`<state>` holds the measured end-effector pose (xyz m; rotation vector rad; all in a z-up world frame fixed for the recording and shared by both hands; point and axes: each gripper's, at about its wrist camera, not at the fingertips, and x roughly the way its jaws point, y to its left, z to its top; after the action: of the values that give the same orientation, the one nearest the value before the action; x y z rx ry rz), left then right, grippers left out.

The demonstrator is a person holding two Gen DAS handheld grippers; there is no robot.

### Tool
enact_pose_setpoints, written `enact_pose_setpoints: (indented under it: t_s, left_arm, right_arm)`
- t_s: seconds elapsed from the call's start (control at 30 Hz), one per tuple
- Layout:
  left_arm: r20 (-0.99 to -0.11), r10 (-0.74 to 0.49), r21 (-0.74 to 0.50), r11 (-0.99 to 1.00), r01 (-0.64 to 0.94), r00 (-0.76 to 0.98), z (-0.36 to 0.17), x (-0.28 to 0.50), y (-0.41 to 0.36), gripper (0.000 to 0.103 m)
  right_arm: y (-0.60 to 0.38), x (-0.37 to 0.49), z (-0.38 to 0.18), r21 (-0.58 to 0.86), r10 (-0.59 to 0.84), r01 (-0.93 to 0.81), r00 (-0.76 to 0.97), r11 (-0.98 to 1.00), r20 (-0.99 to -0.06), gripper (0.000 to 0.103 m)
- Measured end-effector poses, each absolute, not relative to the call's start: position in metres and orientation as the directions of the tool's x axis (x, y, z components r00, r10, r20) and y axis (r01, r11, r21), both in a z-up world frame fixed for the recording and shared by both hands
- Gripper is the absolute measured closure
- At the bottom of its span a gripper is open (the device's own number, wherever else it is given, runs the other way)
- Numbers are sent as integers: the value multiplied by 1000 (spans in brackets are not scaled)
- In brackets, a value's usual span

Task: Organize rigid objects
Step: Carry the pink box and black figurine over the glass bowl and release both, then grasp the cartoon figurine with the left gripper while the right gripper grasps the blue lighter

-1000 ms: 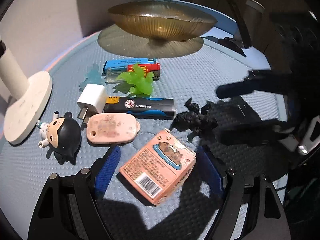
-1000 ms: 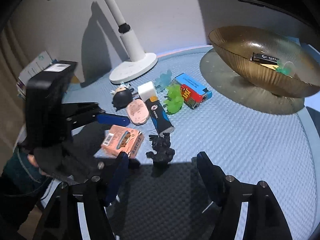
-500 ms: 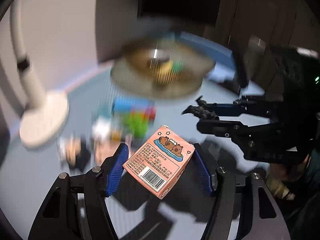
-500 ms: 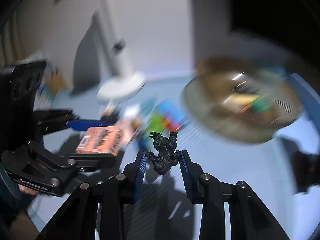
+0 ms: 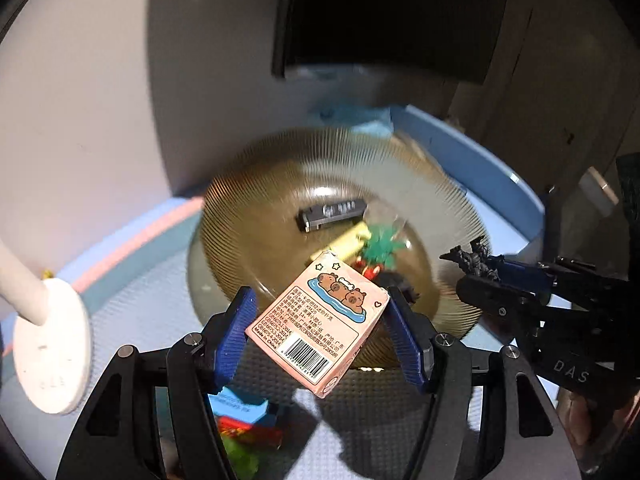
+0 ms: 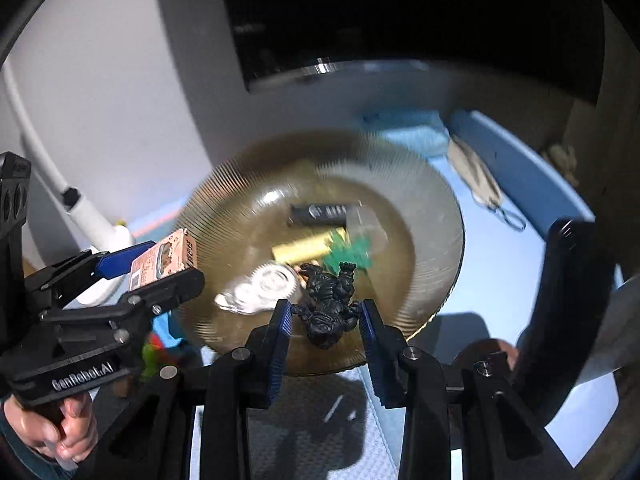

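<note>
Left wrist view: a pink card box [image 5: 320,326] is clamped in the left gripper [image 5: 318,334], a black figurine [image 6: 330,310] in the right gripper [image 6: 325,322]; the bowl [image 5: 248,184] lies ahead; release is best made low over it.

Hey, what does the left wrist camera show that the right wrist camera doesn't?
Only the left wrist view: the round white lamp base and the card box's barcode face.
Only the right wrist view: a silvery piece in the bowl and a hand holding the left gripper.
Both: the amber bowl, pink card box and black figurine.
</note>
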<state>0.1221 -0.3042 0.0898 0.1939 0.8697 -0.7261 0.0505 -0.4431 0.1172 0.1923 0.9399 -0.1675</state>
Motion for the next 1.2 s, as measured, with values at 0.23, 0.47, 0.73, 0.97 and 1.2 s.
enact_pose_setpoints:
  t_s: [0.23, 0.47, 0.73, 0.97, 1.2]
  left_arm:
    - [-747, -496, -159, 781, 605, 443, 96, 128, -301, 27]
    - [-578, -542, -242, 827, 507, 609, 152, 82, -193, 9]
    - [-566, -360, -245, 932, 266, 742, 147, 20, -56, 6]
    - [-721, -176, -157, 984, 88, 670, 68, 16, 4, 2]
    - [-788, -184, -209, 978, 26, 588, 12, 20, 14, 2]
  right_arm:
    - [-456, 58, 112, 108, -74, 272, 584, 956, -808, 63]
    - [-454, 6, 174, 154, -94, 252, 754, 955, -650, 40]
    - [-377, -9, 162, 205, 90, 59, 757, 977, -647, 40]
    - [-316, -16, 99, 275, 243, -81, 737, 958, -631, 20]
    - [-300, -12, 40, 226, 215, -74, 684, 971, -697, 20]
